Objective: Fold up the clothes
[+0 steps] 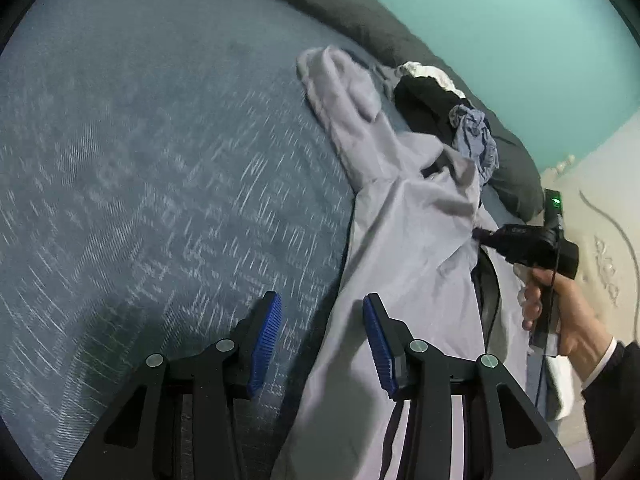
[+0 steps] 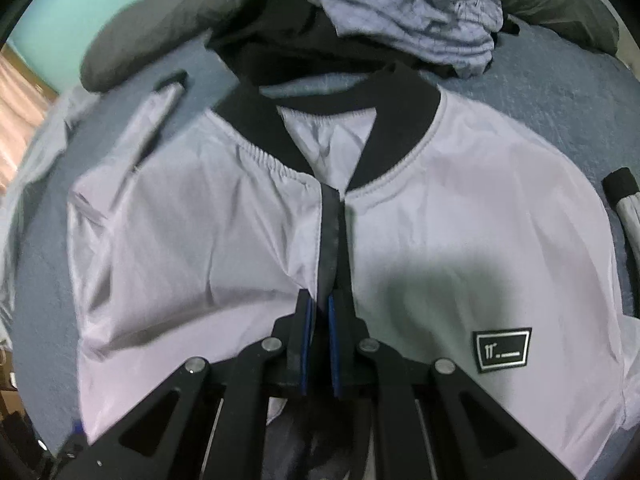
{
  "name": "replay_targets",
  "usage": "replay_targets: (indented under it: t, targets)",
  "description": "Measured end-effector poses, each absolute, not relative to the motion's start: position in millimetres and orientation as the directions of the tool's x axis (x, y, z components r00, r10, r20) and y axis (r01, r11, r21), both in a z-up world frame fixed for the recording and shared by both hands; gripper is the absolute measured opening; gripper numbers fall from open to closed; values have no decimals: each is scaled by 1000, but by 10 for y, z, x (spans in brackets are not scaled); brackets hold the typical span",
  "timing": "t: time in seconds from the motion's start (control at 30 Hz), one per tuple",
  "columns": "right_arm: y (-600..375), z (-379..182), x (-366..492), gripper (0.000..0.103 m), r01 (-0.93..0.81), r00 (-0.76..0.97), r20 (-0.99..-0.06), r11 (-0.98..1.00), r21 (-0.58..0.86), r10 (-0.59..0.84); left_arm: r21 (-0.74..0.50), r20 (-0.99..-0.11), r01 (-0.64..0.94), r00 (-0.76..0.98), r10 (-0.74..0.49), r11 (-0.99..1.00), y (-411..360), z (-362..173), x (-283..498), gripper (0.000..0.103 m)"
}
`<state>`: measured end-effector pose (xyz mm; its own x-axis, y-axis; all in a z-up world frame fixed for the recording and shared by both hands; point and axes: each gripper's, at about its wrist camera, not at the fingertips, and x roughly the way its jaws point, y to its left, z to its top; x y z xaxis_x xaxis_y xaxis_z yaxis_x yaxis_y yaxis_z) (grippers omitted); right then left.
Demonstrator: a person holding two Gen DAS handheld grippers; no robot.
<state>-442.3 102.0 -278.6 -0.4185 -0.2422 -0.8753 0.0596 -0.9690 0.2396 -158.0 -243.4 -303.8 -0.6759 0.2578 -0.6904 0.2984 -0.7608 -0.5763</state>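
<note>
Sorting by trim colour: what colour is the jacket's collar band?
Black, against the pale lilac-grey jacket; the collar shows best in the right wrist view.

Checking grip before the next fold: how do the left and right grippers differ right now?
The left gripper is open, its blue pads apart above the jacket's edge and gripping nothing; the right gripper is shut on the jacket's black zipper strip. The left gripper straddles fabric and bedspread; the right sits mid-chest below the collar. Both have blue ribbed pads on black fingers.
</note>
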Motion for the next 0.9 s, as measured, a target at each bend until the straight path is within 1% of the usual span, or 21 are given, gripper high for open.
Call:
replay_targets:
  t: [0.07, 0.2, 0.27, 0.33, 0.4, 0.53, 0.7, 0.9]
  targets:
    - [1069, -2714, -4376, 12, 63, -445, -856, -963, 263, -263, -573, -694, 296, -672, 260, -764, -2432, -3054, -1571, 46]
    - [1148, -2533, -4183, 14, 89, -485, -800, -931, 355, -352, -570, -695, 295, -671, 258, -767, -2436, -3052, -1545, 46]
    - [1138, -2469, -4021, 19, 123, -494, -766, -906, 406, -411, -567, -696, 299, -672, 253, -767, -2446, -3046, -1530, 46]
    - [1111, -2452, -3861, 29, 157, -486, -733, -872, 463, -477, -563, -697, 302, -673, 246, -769, -2459, -3037, -1515, 46]
    - [1088, -2468, -3712, 31, 184, -469, -702, -837, 516, -536, -561, -698, 306, -674, 241, -770, -2469, -3031, -1505, 46]
    - [1026, -2686, -3503, 31, 193, -400, -723, -823, 535, -564, -558, -701, 313, -674, 234, -769, -2492, -3020, -1489, 46]
    - [965, -3045, -3330, 31, 139, -327, -734, -799, 585, -595, -554, -699, 311, -677, 229, -772, -2497, -2993, -1486, 46]
    - [766, -3099, -3314, 31, 156, -328, -769, -835, 528, -548, -567, -696, 316, -678, 237, -761, -2495, -3020, -1494, 46]
